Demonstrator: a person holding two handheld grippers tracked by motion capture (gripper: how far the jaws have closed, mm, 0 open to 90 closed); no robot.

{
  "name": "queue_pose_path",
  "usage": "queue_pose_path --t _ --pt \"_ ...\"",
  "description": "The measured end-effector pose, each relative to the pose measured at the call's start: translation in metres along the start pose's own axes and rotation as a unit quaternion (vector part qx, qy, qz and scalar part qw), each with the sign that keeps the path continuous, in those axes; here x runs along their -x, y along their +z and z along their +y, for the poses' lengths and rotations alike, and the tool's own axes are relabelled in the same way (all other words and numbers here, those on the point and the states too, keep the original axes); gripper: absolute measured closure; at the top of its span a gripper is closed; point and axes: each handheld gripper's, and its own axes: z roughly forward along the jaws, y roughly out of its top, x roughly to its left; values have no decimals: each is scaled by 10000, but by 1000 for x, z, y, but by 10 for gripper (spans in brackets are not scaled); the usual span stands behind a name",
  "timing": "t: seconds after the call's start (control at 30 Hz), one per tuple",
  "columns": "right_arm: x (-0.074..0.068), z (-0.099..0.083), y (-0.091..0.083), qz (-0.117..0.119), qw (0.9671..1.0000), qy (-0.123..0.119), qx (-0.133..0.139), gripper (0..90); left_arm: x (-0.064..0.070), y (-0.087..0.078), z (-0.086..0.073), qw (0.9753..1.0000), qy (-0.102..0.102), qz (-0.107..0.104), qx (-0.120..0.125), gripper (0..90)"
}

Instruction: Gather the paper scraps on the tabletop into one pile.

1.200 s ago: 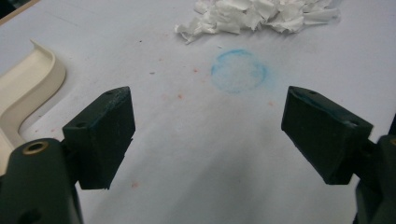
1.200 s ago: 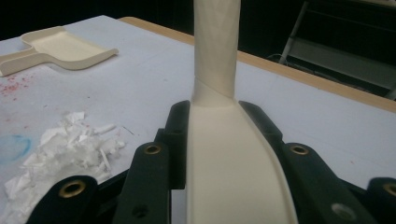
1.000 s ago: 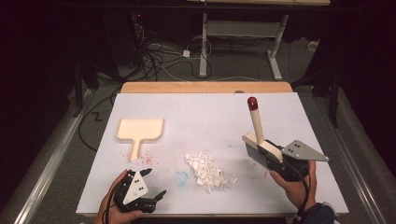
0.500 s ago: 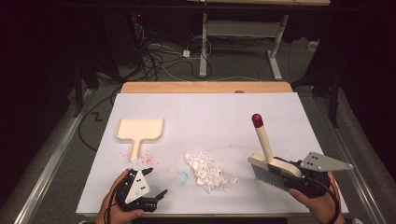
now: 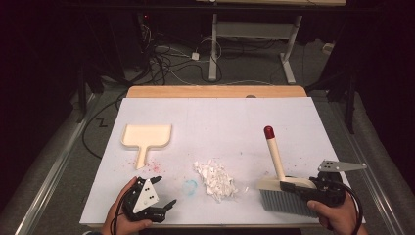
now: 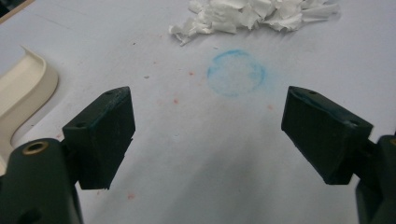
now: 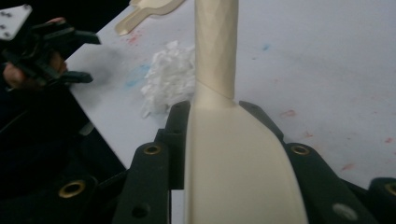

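The table (image 5: 220, 122) under its white sheet spreads in front of me, and the high view takes in all of it. The cream dustpan (image 5: 147, 137) lies flat at the far left, its handle toward me. The brush (image 5: 281, 188) is at the near right, its grey bristles down by the table's near edge and its cream handle with the red tip slanting up and away from me. The heap of torn white paper scraps (image 5: 215, 178) lies between my two hands, well apart from the dustpan and just left of the brush.

My right hand-held gripper (image 5: 313, 188) is clamped on the brush head; its own view shows what the high view cannot, both jaws pressed against the cream back of the brush (image 7: 233, 163), one on each side, with the scraps (image 7: 170, 77) beyond on the left.

My left hand-held gripper (image 5: 161, 205) sits at the near left edge, its jaws wide apart around nothing. Its view brings out a faint blue ring (image 6: 236, 73) drawn on the sheet just short of the scraps (image 6: 252, 14), with the dustpan's rim (image 6: 28, 88) at the left.
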Motion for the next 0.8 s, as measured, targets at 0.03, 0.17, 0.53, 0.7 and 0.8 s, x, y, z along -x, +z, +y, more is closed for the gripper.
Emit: queue_pose_path --t 0.03,0.17,0.53,0.7,0.8 --pt "4 0 3 -78 9999 58 -33 672 0 0 0 10000 7 -8 0 166" --pt "22 2 12 -238 9993 255 -127 665 0 0 0 10000 16 -12 -12 165" --pt "54 14 24 -397 9970 658 -40 524 1 1 -1 10000 28 -47 -29 165" --pt "66 17 13 -1011 9929 629 63 500 0 -1 -2 10000 20 -37 -27 165" --pt "74 15 7 -1149 9916 589 114 583 1 0 -2 10000 28 -42 -36 165"
